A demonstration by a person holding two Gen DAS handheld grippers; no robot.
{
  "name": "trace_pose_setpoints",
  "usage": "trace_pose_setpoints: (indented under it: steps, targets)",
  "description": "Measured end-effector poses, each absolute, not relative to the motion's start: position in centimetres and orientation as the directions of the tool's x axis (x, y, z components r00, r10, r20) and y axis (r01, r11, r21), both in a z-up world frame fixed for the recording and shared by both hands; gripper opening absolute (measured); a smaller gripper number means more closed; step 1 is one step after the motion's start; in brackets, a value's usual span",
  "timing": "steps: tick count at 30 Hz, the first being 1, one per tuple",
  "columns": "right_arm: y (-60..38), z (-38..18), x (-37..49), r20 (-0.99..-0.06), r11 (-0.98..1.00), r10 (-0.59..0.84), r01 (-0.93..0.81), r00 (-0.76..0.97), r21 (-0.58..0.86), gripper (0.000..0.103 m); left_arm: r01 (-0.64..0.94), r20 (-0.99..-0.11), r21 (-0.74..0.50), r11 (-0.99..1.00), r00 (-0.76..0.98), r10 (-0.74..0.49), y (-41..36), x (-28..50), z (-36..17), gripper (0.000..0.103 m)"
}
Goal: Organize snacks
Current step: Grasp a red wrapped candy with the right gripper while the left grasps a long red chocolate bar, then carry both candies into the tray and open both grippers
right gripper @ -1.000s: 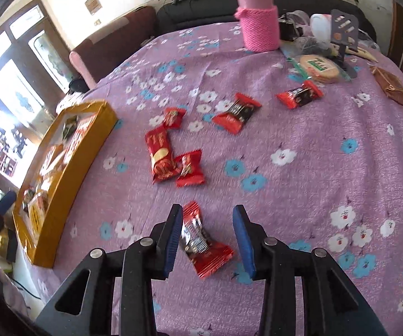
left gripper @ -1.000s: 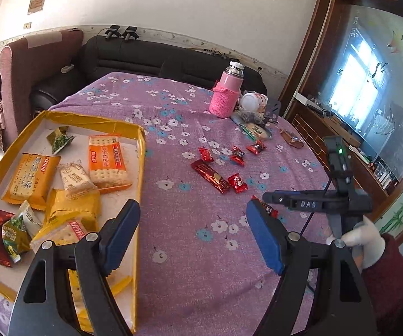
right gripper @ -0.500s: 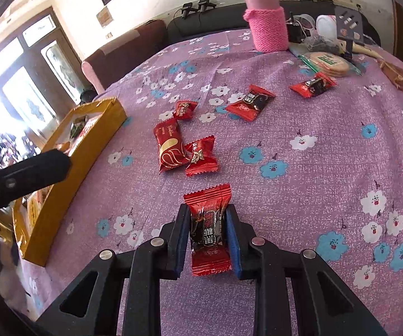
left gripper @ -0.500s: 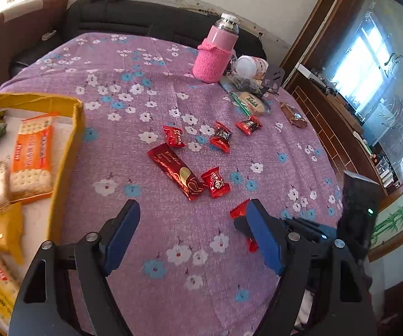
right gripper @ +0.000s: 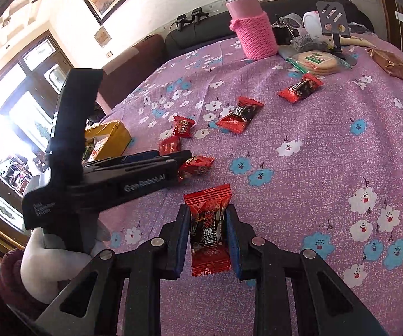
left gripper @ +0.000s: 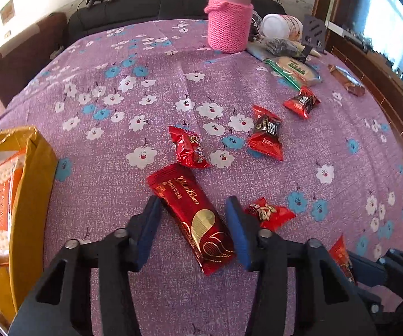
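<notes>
Left wrist view: two grippers work red snack packets on a purple flowered tablecloth (left gripper: 151, 89).

Left gripper (left gripper: 193, 228) straddles the long red bar (left gripper: 193, 212) near the yellow tray (left gripper: 30, 184) at the cloth's left edge; its jaws are closing, the pads at or just off the wrapper. Right gripper (right gripper: 207, 238) is clamped on a small red candy (right gripper: 208, 229). Four more packets lie scattered toward the pink flask (left gripper: 229, 19) at the far edge.

Bright daylight, window glare, fisheye-warped edges
</notes>
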State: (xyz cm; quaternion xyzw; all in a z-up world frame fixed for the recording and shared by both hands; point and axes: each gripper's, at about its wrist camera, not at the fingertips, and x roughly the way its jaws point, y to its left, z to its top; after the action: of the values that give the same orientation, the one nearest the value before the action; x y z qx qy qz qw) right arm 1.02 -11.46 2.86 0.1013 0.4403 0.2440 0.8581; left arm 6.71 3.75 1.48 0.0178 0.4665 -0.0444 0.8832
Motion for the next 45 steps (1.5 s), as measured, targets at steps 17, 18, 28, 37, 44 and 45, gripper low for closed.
trace_pose_setpoints:
  steps: [17,18,28,37,44,45]
  targets:
    - [-11.3,3.8,0.2,-0.660,0.852,0.523,-0.346,0.540,0.392,0.026,0.031,-0.709,-0.203,0.979,0.685,-0.168,13.2,-3.3,9.3,0.024]
    - [-10.9,3.9,0.0,-0.663,0.857,0.515,-0.348,0.543,0.380,0.026,0.010,-0.702,-0.207,0.978,0.695,-0.156,14.5,-4.3,9.8,0.025]
    - [-1.9,8.0,-1.6,-0.651,0.777,0.617,-0.471,0.442,0.417,0.025,-0.212,-0.706,-0.239,0.948,0.708,-0.020,26.0,-10.4,8.3,0.025]
    - [10.0,8.1,-2.6,-0.690,0.714,0.646,-0.578,0.326,0.395,0.025,-0.278,-0.730,-0.287,0.917,0.683,-0.022,30.2,-11.1,5.6,0.025]
    - [14.6,6.2,-2.3,-0.746,0.742,0.584,-0.583,0.320,0.331,0.026,-0.258,-0.718,-0.291,0.921,0.696,-0.032,30.7,-11.8,5.6,0.028]
    - [14.8,6.1,-2.2,-0.750,0.746,0.577,-0.581,0.323,0.324,0.029,-0.258,-0.715,-0.287,0.923,0.699,-0.027,30.7,-12.0,5.8,0.028]
